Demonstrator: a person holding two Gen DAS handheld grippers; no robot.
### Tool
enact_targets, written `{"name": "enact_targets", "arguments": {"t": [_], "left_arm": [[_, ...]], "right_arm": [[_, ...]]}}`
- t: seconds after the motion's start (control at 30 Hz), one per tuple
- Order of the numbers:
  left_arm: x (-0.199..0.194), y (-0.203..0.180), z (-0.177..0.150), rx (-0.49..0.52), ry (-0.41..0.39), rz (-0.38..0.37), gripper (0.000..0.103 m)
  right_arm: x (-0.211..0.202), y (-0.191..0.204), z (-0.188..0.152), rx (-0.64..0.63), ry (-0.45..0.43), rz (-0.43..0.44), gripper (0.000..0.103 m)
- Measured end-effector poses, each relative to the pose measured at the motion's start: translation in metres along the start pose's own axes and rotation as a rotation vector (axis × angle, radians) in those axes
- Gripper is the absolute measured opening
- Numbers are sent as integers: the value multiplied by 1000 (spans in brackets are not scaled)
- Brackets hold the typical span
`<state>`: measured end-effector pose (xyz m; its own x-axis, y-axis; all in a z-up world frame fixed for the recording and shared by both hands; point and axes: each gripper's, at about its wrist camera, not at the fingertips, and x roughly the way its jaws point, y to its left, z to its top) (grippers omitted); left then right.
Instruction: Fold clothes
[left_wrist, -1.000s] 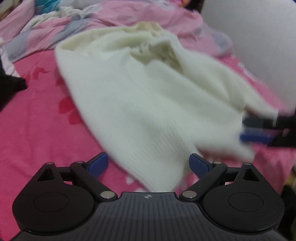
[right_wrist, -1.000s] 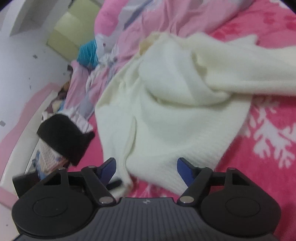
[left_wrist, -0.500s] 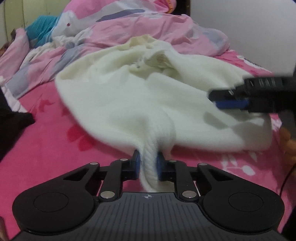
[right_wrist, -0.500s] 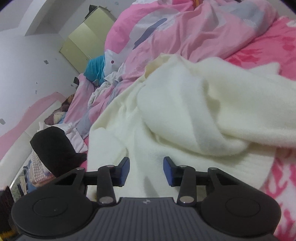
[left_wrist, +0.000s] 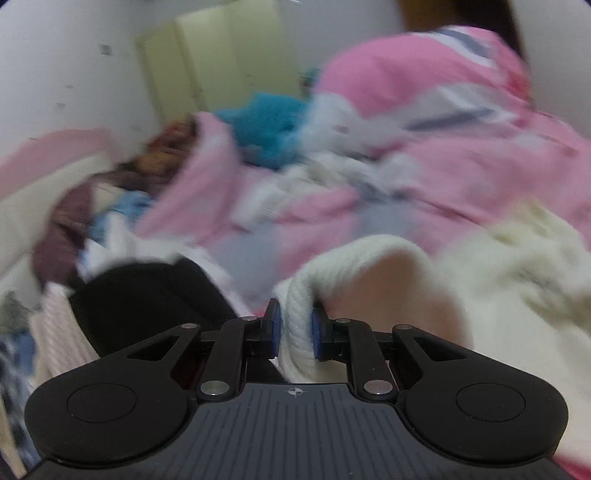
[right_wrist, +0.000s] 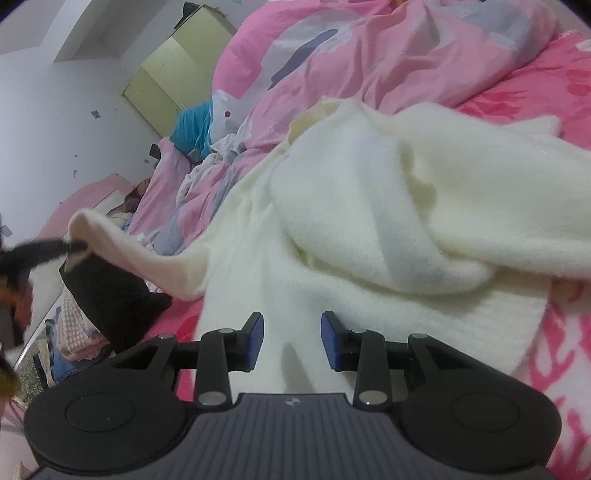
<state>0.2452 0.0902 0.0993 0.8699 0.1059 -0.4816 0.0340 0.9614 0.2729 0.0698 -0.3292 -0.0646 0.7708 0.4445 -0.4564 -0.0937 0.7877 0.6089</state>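
In the left wrist view, the left claw (left_wrist: 295, 332) is clamped on a thick ribbed edge of the cream sweater (left_wrist: 388, 280), the blue pads (left_wrist: 274, 334) pressing the knit from both sides. From the pinch the fabric arches up toward one o'clock and spreads away to three o'clock, blurred. At nine o'clock lies a black garment (left_wrist: 147, 295), with a pale checked cloth (left_wrist: 55, 332) beside it at the left edge. Farther off, from eleven to two o'clock, a pink quilt (left_wrist: 461, 155) is heaped on the bed, a teal cloth (left_wrist: 266, 125) tucked against it at twelve, and a pale green wardrobe (left_wrist: 221, 59) stands against the white wall (left_wrist: 66, 55) behind.

In the right wrist view, the right claw (right_wrist: 291, 341) is closing, its fingers either side of the sweater's (right_wrist: 369, 221) near edge, with gaps visible between pads and knit; the fabric lies flat between them on the pink bed sheet (right_wrist: 561, 350). Past the fingers, the sweater is bunched in a thick fold toward one o'clock. At nine o'clock one corner of it is lifted off the bed, pinched in the left claw (right_wrist: 74, 245), which is blurred. Under that corner sits the black garment (right_wrist: 110, 295). Beyond, the quilt (right_wrist: 369, 55) fills twelve to two o'clock, and the wardrobe (right_wrist: 173, 74) stands at eleven.
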Motion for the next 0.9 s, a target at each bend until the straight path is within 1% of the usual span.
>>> {"name": "enact_targets", "arguments": {"t": [0.07,0.13,0.2,0.3,0.33,0.37,0.43,0.5,0.53,0.6,0.67,0.7,0.77,0.8,0.87,0.9], "left_arm": [[23,10,13,-22,-6,53,15],[51,15,19,-53,19,60,15],[73,10,16,-50,44,78,15],[111,-2,1,-50,122,91,18],[124,-5,-8,-65,166,74,24],[137,-7,-16,-81,211,56,32],[155,-13,-34,-134,306,1,40],[161,-13,-47,-179,366,-26,43],[158,-13,-51,-197,376,-39,46],[142,-14,-50,-213,371,-63,50],[119,-14,-48,-219,351,-81,61],[102,-15,-46,-220,329,-96,64],[74,-21,-42,-222,289,-136,75],[53,-23,-44,-226,266,-180,78],[25,-36,-52,-230,262,-280,87],[11,-43,-57,-233,261,-330,88]], "right_arm": [[1,-2,0,4,1,0,37],[2,-2,-1,3,2,-3,37],[3,-2,-1,-3,3,-8,37],[4,0,-2,-17,3,-17,37],[5,1,-2,-20,3,-18,37],[6,1,-2,-22,4,-19,37],[6,0,-1,-21,5,-18,37],[6,0,-1,-17,7,-19,36],[6,0,-1,-16,8,-20,37],[6,2,-2,-28,11,-26,38],[5,6,-2,-47,14,-31,42],[4,8,-2,-56,12,-32,43],[-1,12,-3,-71,4,-31,46],[-5,13,-3,-74,-4,-29,47],[-17,14,-4,-64,-27,-23,49],[-27,12,-4,-39,-39,-20,49]]}}
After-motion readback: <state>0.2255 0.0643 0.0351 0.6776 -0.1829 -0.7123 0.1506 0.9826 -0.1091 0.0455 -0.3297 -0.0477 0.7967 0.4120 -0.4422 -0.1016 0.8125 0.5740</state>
